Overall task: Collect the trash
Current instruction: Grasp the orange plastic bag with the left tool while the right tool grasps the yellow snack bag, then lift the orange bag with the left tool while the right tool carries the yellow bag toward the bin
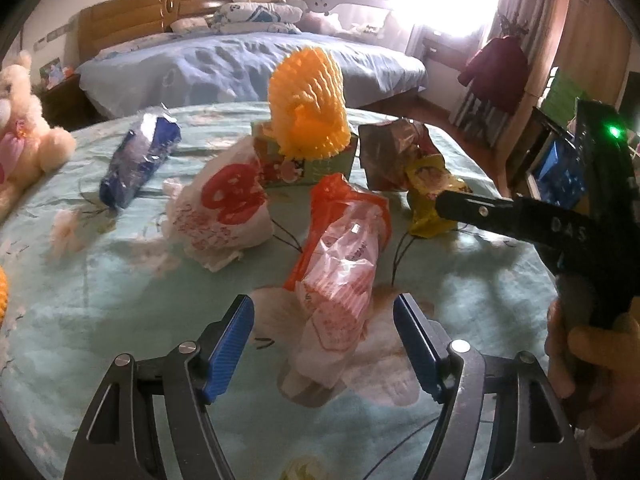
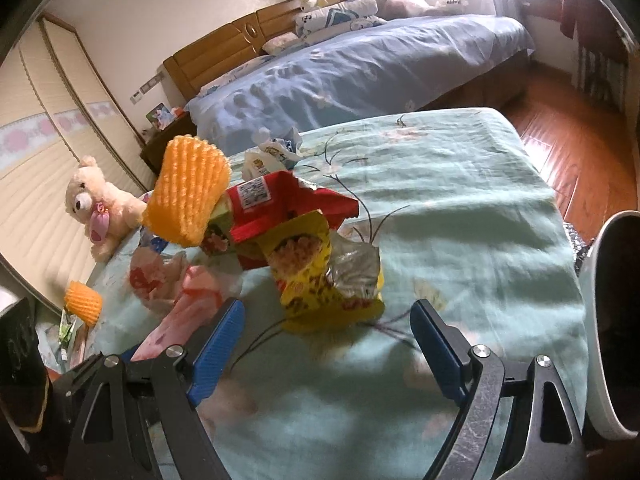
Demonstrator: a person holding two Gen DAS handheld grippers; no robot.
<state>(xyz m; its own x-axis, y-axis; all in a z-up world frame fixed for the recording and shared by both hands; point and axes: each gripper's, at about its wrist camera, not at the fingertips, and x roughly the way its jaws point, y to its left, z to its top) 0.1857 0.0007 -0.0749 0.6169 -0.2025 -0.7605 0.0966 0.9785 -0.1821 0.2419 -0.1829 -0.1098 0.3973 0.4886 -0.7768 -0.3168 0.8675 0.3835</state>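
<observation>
- The trash lies in a loose heap on the table: an orange bag at the centre, a white bag at its 10 o'clock, a yellow packet at its 2.
- The left gripper is wide open, empty, with the orange bag between its fingers (contact unclear).
- The right gripper is also wide open, empty, with the yellow packet at its 12.
- A foam net stands at 12, a teddy at 9.

Right gripper spread wide over the table, yellow snack bag between its fingers, red wrapper behind, orange foam net towards the left edge.
</observation>
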